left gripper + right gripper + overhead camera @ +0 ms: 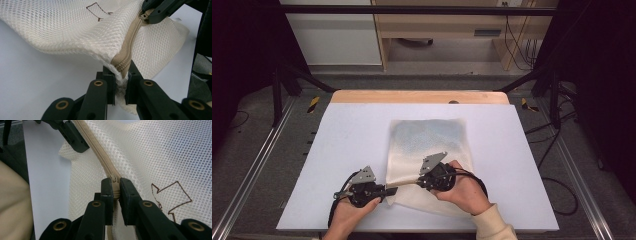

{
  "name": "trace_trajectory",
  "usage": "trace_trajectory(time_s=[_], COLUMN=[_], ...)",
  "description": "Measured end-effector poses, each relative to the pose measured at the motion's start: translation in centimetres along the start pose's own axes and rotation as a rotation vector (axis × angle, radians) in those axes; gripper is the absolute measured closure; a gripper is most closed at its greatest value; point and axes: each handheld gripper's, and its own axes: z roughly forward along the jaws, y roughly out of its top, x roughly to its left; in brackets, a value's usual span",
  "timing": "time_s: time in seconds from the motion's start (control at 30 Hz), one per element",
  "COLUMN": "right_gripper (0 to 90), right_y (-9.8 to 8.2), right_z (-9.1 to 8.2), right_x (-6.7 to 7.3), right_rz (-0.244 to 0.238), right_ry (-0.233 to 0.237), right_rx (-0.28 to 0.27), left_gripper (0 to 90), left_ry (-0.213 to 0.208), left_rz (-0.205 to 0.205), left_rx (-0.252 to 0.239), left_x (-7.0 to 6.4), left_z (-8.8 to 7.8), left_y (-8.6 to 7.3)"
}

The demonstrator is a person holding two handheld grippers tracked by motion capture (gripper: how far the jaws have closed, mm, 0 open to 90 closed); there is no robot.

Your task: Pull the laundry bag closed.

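Left gripper [121, 85] jaws pinch the mesh bag [75, 30] corner at the zipper [127, 53] end, right gripper [115, 191] clamps the zipper pull [115, 180].

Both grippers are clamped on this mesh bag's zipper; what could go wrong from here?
1. The left gripper pinches only the mesh bag's thin corner at the zipper end; it could slip free under pull.
2. The right gripper grips the small zipper slider; it may pop out, or snag mesh.
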Motion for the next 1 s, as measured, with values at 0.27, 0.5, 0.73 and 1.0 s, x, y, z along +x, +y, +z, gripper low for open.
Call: trace_trajectory(time_s=[0.27, 0.5, 0.73, 1.0], right_gripper=[82.0, 82.0, 82.0, 82.0], right_y=[-0.17, -0.41, -0.62, -0.92], right_z=[-0.22, -0.43, -0.5, -0.83], right_x=[-0.12, -0.17, -0.13, -0.19], right_rz=[0.002, 0.005, 0.009, 0.01], right_ry=[-0.001, -0.009, -0.011, -0.014], right_rx=[-0.003, -0.001, 0.003, 0.001], left_gripper=[81.8, 81.7, 81.8, 81.8], left_ry=[0.0, -0.003, -0.001, -0.001], left_rz=[0.002, 0.003, 0.001, 0.004], left_rx=[0.001, 0.003, 0.006, 0.005], left_x=[-0.01, -0.05, -0.03, -0.12], left_z=[0.07, 0.07, 0.06, 0.11], left_y=[-0.03, -0.02, -0.01, -0.04])
